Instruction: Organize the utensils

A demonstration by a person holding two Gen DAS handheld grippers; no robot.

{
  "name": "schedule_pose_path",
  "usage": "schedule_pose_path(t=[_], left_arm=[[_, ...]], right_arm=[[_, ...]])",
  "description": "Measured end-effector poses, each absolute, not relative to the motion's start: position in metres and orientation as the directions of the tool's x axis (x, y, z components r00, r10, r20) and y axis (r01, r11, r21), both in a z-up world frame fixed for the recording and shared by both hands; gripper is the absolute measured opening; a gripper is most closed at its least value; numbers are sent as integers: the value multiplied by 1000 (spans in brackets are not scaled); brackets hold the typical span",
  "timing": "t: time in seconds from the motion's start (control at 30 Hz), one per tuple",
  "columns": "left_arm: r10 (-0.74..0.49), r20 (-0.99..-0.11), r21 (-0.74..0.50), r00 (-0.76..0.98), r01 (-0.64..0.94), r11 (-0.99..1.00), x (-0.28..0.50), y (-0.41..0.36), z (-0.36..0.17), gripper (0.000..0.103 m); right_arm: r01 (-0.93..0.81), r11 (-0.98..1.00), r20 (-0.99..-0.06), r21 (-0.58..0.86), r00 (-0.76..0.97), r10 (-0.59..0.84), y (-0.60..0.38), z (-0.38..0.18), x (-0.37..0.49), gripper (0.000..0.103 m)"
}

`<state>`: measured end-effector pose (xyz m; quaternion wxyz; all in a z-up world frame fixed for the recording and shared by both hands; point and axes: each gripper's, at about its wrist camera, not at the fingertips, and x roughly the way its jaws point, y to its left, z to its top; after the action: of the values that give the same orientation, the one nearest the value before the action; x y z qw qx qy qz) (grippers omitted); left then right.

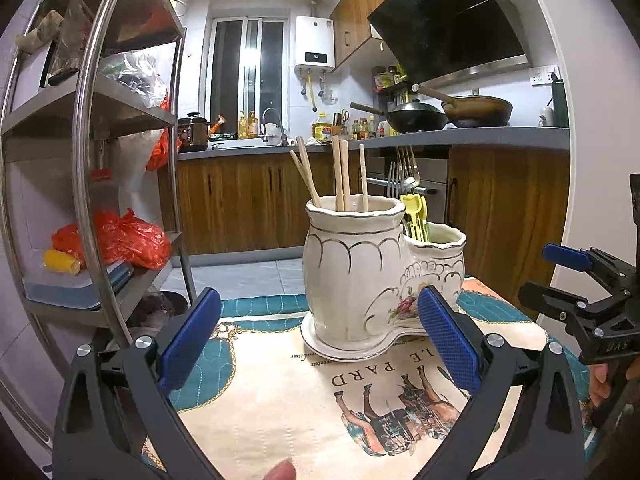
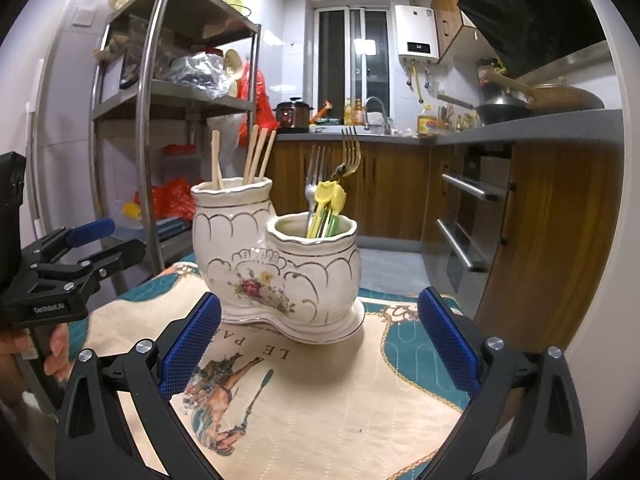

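holder: white ceramic two-pot utensil holder (image 1: 372, 280) is set on the patterned cloth (image 1: 280, 400) of the desk, beyond both grippers.
tall pot: chopsticks (image 1: 340, 176) are stood upright.
low pot: forks (image 2: 316, 176) and yellow-green handled utensils (image 2: 330, 204) are held; fully shown only in right view, half hidden in left view.
left gripper (image 1: 320, 340): fingers spread wide, nothing held.
right gripper (image 2: 320, 340): fingers spread wide, nothing held.
shelf rack (image 1: 100, 120): seen at left.

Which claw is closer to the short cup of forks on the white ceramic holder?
Right, as far as I can judge. The right claw faces the short cup; from the left claw it sits behind the taller chopstick cup.
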<state>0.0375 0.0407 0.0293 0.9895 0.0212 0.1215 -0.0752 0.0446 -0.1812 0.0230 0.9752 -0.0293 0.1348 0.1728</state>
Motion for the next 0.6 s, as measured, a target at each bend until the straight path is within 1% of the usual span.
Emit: schedule_pose_path(t=[0.6], left_arm=[[-145,-249,23,958,155,988,37,43,29,97]], right_arm=[[-320,947,-266,-7,914,307,-181,23,43,98]])
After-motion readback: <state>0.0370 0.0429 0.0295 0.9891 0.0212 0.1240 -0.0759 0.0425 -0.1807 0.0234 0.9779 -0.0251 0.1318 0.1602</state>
